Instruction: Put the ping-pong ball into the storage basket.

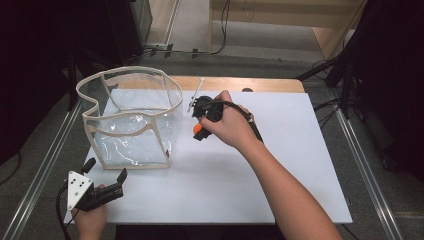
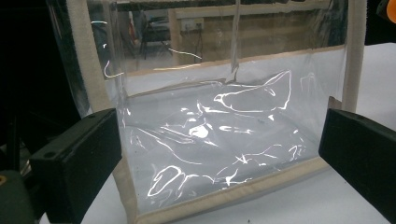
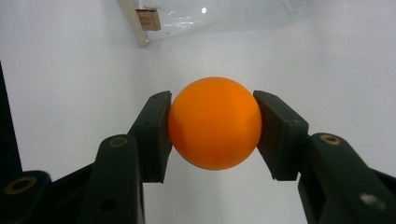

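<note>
An orange ball [image 3: 215,123] sits pinched between both black jaws of my right gripper [image 3: 212,133], which is shut on it just above the white table top. From above, the ball [image 1: 198,129] peeks out under that gripper [image 1: 199,131], held by a hand right of the bag. A clear plastic bag [image 1: 131,120] with beige trim stands open at the table's left. My left gripper [image 1: 106,172] rests near the front left corner, jaws wide open and facing the bag [image 2: 219,135] with nothing between them.
The white sheet [image 1: 280,165] covers the table, with a wooden strip [image 1: 240,83] showing at the far edge. A thin stick-like item [image 1: 196,95] lies near the bag's right rim. Metal rails [image 1: 45,165] run along both sides. Cables lie on the floor behind.
</note>
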### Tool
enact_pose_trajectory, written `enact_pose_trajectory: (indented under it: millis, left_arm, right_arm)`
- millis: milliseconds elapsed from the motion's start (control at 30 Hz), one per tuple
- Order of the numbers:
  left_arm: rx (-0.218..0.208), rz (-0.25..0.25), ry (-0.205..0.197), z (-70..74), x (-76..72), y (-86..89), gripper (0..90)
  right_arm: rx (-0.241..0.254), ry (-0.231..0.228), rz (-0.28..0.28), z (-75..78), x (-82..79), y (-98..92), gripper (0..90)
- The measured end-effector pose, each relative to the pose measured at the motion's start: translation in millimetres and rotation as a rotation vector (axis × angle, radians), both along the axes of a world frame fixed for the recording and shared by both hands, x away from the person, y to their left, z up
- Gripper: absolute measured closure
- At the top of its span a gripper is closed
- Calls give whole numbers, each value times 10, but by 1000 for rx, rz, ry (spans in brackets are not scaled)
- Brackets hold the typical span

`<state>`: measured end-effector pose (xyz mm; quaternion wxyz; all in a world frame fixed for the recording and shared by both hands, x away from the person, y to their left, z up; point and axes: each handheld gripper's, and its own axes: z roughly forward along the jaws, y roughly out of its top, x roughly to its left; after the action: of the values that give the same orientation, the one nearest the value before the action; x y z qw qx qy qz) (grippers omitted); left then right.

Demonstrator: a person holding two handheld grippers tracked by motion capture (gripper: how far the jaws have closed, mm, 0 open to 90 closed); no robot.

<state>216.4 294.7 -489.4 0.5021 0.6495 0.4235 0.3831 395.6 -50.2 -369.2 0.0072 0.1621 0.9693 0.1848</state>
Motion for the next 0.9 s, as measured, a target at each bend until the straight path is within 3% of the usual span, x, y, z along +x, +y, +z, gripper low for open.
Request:
enact_pose_trajectory:
  millis: [900]
  left_arm:
    - [3,0,0,0,0,-1,0]
  right_arm:
    - [-2,2,7,210,57,35,476]
